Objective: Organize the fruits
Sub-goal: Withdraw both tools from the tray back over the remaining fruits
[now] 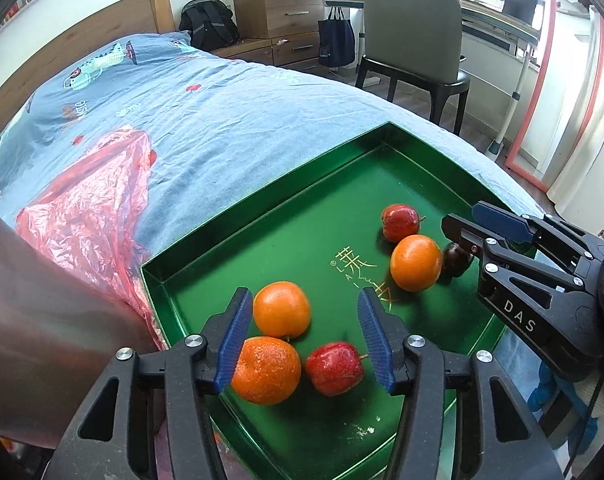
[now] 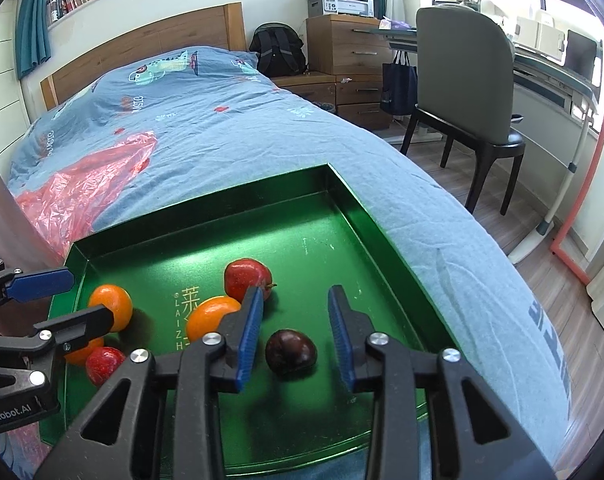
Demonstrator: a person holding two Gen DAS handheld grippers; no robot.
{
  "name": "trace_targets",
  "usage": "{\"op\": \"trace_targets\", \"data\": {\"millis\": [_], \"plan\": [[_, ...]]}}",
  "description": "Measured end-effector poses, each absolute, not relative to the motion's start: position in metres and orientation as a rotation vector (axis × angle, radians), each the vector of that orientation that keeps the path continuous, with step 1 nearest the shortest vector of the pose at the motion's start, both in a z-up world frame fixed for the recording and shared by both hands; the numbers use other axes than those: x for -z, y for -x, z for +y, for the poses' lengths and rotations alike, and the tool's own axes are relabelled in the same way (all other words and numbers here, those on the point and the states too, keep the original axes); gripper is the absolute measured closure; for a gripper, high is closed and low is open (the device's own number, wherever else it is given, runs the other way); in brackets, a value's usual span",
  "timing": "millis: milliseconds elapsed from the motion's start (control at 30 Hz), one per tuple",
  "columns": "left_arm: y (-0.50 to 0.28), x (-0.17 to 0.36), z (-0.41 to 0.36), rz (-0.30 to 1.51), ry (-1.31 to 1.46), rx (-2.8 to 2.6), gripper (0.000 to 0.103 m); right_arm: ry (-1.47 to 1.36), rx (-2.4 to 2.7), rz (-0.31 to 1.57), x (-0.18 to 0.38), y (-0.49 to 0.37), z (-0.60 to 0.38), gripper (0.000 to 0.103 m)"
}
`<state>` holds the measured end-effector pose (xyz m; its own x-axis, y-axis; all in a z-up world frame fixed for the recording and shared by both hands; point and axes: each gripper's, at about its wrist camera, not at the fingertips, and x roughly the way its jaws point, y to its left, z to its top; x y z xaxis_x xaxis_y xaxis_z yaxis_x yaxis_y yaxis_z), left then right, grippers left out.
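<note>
Tray: green tray (image 1: 261, 220) is set on the blue bedspread (image 1: 221, 120); six fruits are seen inside, in two loose groups of three.
Left group: two oranges (image 1: 281, 309) (image 1: 266, 370) and a red apple (image 1: 334, 367), touching or nearly so, near the tray's near-left corner.
Right group: red apple (image 2: 247, 279), orange (image 2: 213, 317) and a dark plum (image 2: 290, 353).
Left gripper (image 1: 304, 340): jaws are parted moderately, nothing held; the pads are clear of the fruit, which shows between and below them.
Right gripper (image 2: 295, 334): jaws are parted moderately, nothing held; the plum lies on the tray floor below the gap, untouched.
Key relation: the plum is almost centred under the right gripper, slightly toward its left finger; the left gripper is well apart from it.
Plum axis: roughly round, no clear long axis can be told.
Judgement: the right hand is the nearer for the plum, the left for the oranges.
Risk: round fruit may roll on the smooth tray.
</note>
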<state>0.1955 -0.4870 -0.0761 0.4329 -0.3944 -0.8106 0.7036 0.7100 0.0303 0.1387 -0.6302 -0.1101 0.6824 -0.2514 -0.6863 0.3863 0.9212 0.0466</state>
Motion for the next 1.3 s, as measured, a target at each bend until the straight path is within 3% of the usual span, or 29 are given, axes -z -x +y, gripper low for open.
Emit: {"op": "trace_targets", "data": {"millis": [100, 200, 333, 633, 767, 900, 1033, 1200, 1300], "plan": [[-0.188, 0.066, -0.478, 0.878, -0.38, 0.715, 0.054, -0.203, 0.362, 0.721, 0.097, -0.132, -0.625, 0.046], [-0.178, 0.056, -0.468, 0.867, -0.368, 0.729, 0.053, -0.197, 0.362, 0.708, 0.086, -0.126, -0.617, 0.033], [-0.163, 0.046, -0.456, 0.853, -0.366, 0.739, 0.053, -0.192, 0.36, 0.698, 0.071, -0.114, -0.605, 0.029], [-0.129, 0.038, -0.423, 0.845, -0.37, 0.735, 0.053, -0.181, 0.368, 0.703, 0.053, -0.093, -0.577, 0.001], [-0.119, 0.038, -0.408, 0.871, -0.37, 0.725, 0.053, -0.179, 0.368, 0.708, 0.049, -0.08, -0.565, 0.0], [-0.109, 0.039, -0.392, 0.891, -0.376, 0.684, 0.041, -0.188, 0.354, 0.716, 0.049, -0.07, -0.551, 0.0], [-0.102, 0.04, -0.373, 0.892, -0.379, 0.649, 0.04, -0.193, 0.337, 0.72, 0.049, -0.06, -0.536, 0.0], [-0.093, 0.037, -0.347, 0.891, -0.366, 0.611, 0.028, -0.198, 0.317, 0.724, 0.047, -0.05, -0.517, 0.0], [-0.088, 0.035, -0.329, 0.886, -0.364, 0.59, 0.028, -0.194, 0.302, 0.727, 0.045, -0.044, -0.504, 0.0]]}}
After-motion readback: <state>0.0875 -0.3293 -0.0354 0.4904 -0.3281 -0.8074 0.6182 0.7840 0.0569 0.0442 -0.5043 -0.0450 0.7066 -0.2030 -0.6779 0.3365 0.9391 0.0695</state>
